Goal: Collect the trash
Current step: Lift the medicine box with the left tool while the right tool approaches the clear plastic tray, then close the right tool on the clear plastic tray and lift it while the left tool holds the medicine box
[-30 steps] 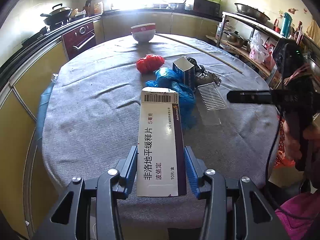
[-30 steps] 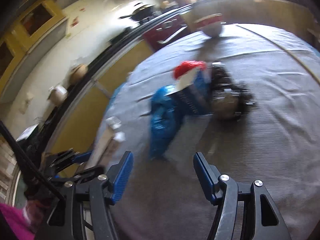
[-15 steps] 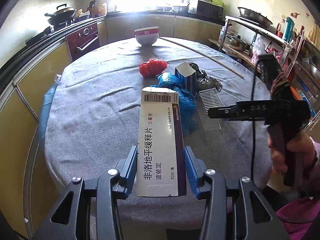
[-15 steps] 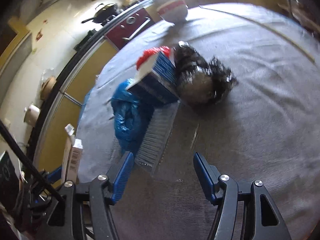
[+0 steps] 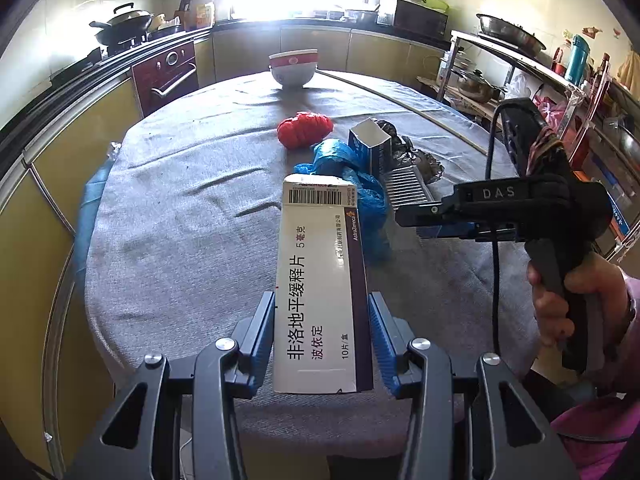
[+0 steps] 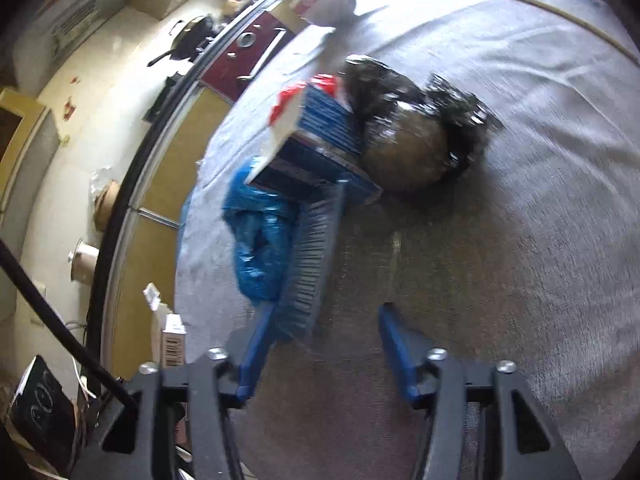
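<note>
Bowl [image 5: 293, 68] behind trash pile [image 5: 352, 168]

On the table: a small heap of trash.
Two cartons [image 5: 322, 284] [image 5: 370, 146] (one held), one blue bag [image 5: 352, 184], one red bag [image 5: 305, 129], one foil wad [image 5: 416, 156], one bowl [image 5: 293, 68].

Glossy cardboard box [image 5: 320, 280], matt cloth tablecloth [image 5: 180, 220]

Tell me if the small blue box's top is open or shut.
Open: the small blue box stands upright, and its top end shows a pale hollow inside.
</note>
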Demonstrator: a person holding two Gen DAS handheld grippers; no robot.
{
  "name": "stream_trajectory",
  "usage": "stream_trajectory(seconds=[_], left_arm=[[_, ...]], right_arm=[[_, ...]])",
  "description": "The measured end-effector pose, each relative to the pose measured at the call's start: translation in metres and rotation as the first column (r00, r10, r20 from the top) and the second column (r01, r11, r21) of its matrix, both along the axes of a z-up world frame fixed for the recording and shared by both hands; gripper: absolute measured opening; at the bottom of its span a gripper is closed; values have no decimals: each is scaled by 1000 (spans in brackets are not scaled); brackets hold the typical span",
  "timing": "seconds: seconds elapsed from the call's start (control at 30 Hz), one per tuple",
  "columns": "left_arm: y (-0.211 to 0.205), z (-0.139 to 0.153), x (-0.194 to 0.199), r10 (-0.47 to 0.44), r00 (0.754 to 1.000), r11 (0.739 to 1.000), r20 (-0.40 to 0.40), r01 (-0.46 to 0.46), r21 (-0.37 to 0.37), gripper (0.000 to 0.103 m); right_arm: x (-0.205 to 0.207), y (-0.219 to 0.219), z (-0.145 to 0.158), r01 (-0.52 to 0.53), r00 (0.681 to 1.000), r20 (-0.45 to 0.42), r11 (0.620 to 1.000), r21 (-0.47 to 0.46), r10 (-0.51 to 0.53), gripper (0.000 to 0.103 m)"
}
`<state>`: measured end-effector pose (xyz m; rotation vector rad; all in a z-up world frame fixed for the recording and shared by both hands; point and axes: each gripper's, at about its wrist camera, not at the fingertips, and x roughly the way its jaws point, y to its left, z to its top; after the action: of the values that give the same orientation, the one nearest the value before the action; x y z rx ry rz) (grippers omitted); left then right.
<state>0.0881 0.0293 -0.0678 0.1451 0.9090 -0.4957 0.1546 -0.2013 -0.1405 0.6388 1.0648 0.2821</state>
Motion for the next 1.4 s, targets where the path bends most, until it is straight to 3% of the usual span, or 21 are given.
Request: stream_trajectory(seconds=[0.3, 0.43, 0.63, 0.77, 0.8, 0.83, 0.87, 1.0, 1.2, 1.33, 1.4], left_arm=[[3, 2, -1, 9, 1000, 1000, 4, -9, -11, 47], [4, 1, -2, 8, 1000, 1000, 1, -8, -17, 47], [0, 0, -2, -8, 1000, 1000, -1, 8, -20, 47], [-3, 1, -3, -19, 1000, 1000, 3, 19, -23, 47], [-3, 2, -3, -21, 1000, 1000, 3, 21, -23, 47], [-3, 2, -4, -21, 1000, 999, 3, 21, -23, 47], [-3, 2, -4, -20, 1000, 1000, 2, 20, -24, 47], [-2, 4, -5, -19, 1000, 999, 4, 19, -28, 47], [-3, 5, -5, -24, 1000, 999, 1, 24, -27, 47], [-3, 5, -5, -27, 1000, 999, 2, 27, -28, 47], [-4, 4, -5, -27, 1000, 999, -2, 27, -25, 47]], right_arm=[[-14, 3, 17, -43, 996, 72, 990, -138, 53, 41], [-29, -20, 26, 10, 997, 77, 986, -164, 3, 41], [-45, -69, 22, 154, 988, 32, 974, -168, -150, 41], [-47, -67, 42, 181, 982, 90, 966, -183, -166, 41], [-46, -62, 49, 171, 983, 102, 965, -200, -154, 45], [-45, -57, 54, 162, 984, 112, 963, -215, -141, 62], [-43, -46, 61, 144, 985, 133, 959, -245, -114, 68], [-37, -19, 71, 54, 984, 178, 947, -317, 3, 71], [-14, -22, 35, 40, 997, 74, 992, -117, -32, 71], [-2, -32, 4, 79, 996, -30, 997, 8, -79, 71], [-2, -33, -4, 101, 994, -40, 994, 45, -99, 71]])
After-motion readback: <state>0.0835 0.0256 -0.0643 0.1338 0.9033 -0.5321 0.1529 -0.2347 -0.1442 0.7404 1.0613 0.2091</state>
